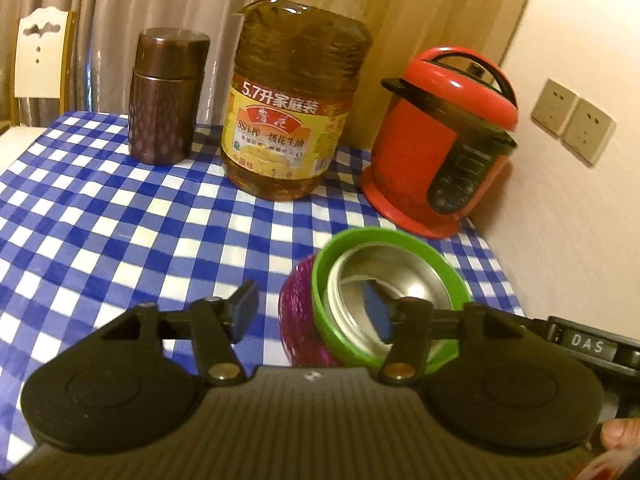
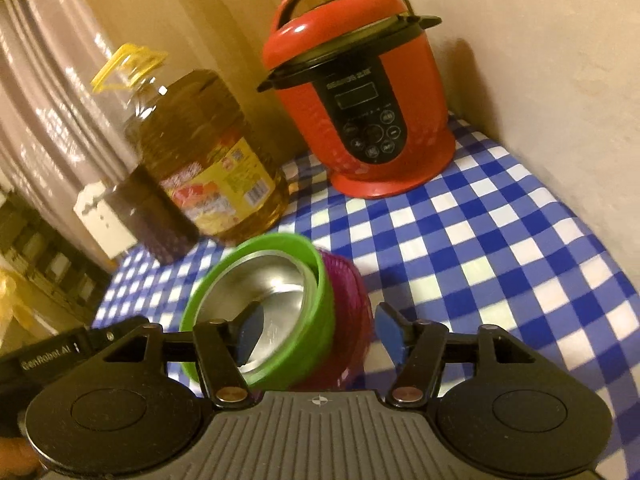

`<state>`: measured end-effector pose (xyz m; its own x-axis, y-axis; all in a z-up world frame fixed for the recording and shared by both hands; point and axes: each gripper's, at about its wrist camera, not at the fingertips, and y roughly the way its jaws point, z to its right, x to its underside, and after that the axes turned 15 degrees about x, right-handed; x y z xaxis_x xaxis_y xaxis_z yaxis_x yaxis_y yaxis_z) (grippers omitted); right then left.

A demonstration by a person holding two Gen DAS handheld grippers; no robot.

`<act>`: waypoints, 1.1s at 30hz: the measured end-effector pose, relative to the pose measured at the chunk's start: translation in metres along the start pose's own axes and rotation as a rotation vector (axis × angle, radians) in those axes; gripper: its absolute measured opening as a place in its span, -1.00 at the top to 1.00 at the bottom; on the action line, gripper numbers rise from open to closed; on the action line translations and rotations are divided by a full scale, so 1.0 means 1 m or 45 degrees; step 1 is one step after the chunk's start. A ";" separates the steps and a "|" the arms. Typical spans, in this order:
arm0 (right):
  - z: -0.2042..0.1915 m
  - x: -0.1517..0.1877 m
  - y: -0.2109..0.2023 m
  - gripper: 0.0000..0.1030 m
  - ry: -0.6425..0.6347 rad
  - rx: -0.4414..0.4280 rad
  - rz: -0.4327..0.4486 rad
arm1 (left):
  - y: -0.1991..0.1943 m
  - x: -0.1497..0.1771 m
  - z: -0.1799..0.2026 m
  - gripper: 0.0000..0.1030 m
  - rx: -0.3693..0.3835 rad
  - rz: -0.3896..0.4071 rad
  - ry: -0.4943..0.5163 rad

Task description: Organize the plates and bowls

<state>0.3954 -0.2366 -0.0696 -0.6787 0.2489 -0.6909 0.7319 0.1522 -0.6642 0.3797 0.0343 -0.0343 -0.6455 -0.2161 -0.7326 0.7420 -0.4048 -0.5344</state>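
Observation:
A green bowl (image 1: 320, 280) with a steel lining (image 1: 392, 276) sits nested in a purple bowl (image 1: 298, 320) on the blue-and-white checked tablecloth (image 1: 100, 220). My left gripper (image 1: 314, 312) is open and straddles the near rim, one blue pad inside the steel lining and the other finger out to the left, clear of the purple wall. In the right wrist view the same green bowl (image 2: 320, 308) and purple bowl (image 2: 352, 300) lie between the fingers of my right gripper (image 2: 320, 332), also open, one pad inside and one just outside. Neither pair presses on the stack.
Behind the bowls stand a large oil bottle (image 1: 296, 100), a brown canister (image 1: 166, 96) and a red electric cooker (image 1: 440, 140). A wall with sockets (image 1: 572, 120) borders the table on the right. A chair back (image 1: 40, 56) and curtains are at the far left.

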 end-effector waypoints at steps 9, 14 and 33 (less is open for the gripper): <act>-0.006 0.029 -0.028 -0.22 -0.136 0.079 -0.007 | -0.030 0.044 0.019 -0.60 -0.070 -0.061 0.074; -0.009 0.045 -0.045 -0.22 -0.200 0.104 -0.013 | -0.049 0.067 0.026 -0.76 -0.111 -0.059 0.086; 0.001 0.125 -0.109 -0.22 -0.257 0.147 -0.027 | -0.105 0.129 0.047 -0.77 -0.170 -0.115 0.126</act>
<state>0.2304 -0.2230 -0.0837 -0.7008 0.0489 -0.7117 0.7133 0.0418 -0.6996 0.2103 0.0070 -0.0525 -0.6944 -0.0928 -0.7136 0.7036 -0.2953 -0.6463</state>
